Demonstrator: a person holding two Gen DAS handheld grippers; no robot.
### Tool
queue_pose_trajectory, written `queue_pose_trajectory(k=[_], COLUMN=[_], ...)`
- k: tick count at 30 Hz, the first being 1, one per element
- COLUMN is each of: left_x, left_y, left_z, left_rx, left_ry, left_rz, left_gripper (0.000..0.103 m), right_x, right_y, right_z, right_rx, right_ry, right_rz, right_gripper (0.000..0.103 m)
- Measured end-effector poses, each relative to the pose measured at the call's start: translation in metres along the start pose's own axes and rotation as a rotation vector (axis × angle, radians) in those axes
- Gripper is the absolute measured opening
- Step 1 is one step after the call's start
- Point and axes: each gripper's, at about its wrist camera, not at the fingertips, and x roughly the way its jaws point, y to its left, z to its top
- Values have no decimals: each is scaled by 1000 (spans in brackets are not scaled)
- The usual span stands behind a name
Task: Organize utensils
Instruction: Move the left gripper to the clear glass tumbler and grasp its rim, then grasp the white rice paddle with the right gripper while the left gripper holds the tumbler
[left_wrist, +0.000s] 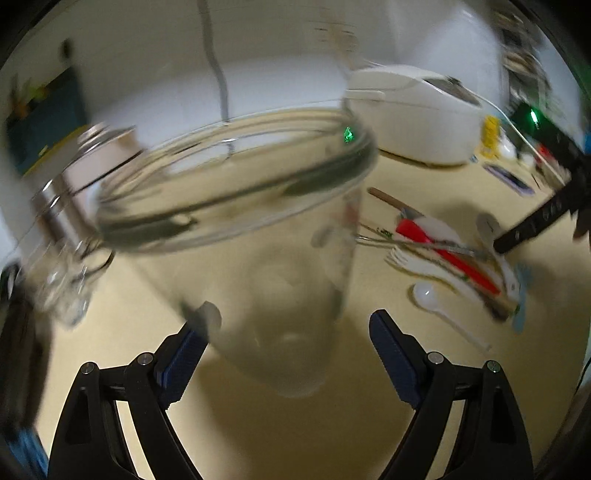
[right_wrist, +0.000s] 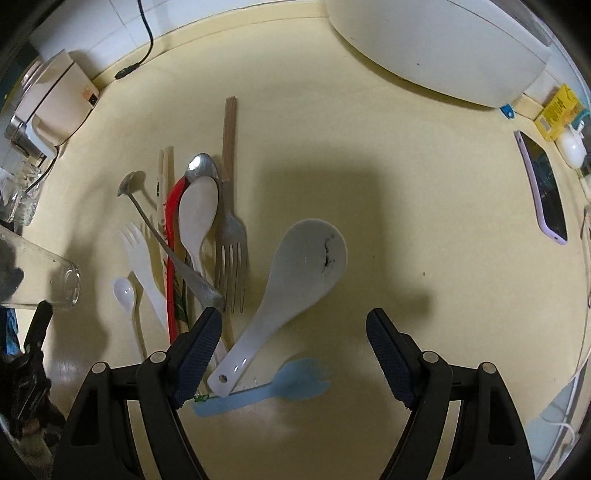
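A clear drinking glass (left_wrist: 236, 206) stands on the cream counter, blurred, with my left gripper (left_wrist: 288, 332) open around its lower part; the right pad (left_wrist: 391, 354) is clear of the glass wall. The same glass (right_wrist: 40, 277) shows at the left edge of the right wrist view. My right gripper (right_wrist: 293, 332) hangs open over a pile of utensils with nothing gripped. The handle of a white rice paddle (right_wrist: 306, 266) lies below its fingers, and a blue spork (right_wrist: 288, 380) is beneath that. A metal fork (right_wrist: 231, 251), white spoon (right_wrist: 197, 210), red utensil (right_wrist: 171, 229) and white plastic fork (right_wrist: 140, 258) lie to the left.
A white rice cooker (right_wrist: 443, 48) stands at the back right. A phone (right_wrist: 543, 188) and a yellow box (right_wrist: 557, 110) lie at the right edge. At the back left are a white appliance (right_wrist: 59, 107), more glassware (right_wrist: 22, 192) and a black cable (right_wrist: 147, 33).
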Motion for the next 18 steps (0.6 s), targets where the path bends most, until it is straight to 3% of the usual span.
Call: queue_pose_trajectory(k=[3, 6, 10, 18], left_x=[16, 19, 27, 32], left_y=[11, 27, 36, 37], left_z=[-2, 1, 2, -2], left_rx=[48, 23, 21, -14], left_ry=[0, -47, -52, -31], left_rz=[-51, -185, -260, -303], left_gripper=[89, 87, 74, 71], right_x=[-2, -5, -2, -8], right_y=[4, 7, 6, 13], right_z=[-3, -7, -16, -22], right_rx=[20, 49, 119, 182], right_ry=[-9, -17, -6, -47], right_rz=[-17, -23, -26, -62], right_gripper=[81, 81, 81, 81])
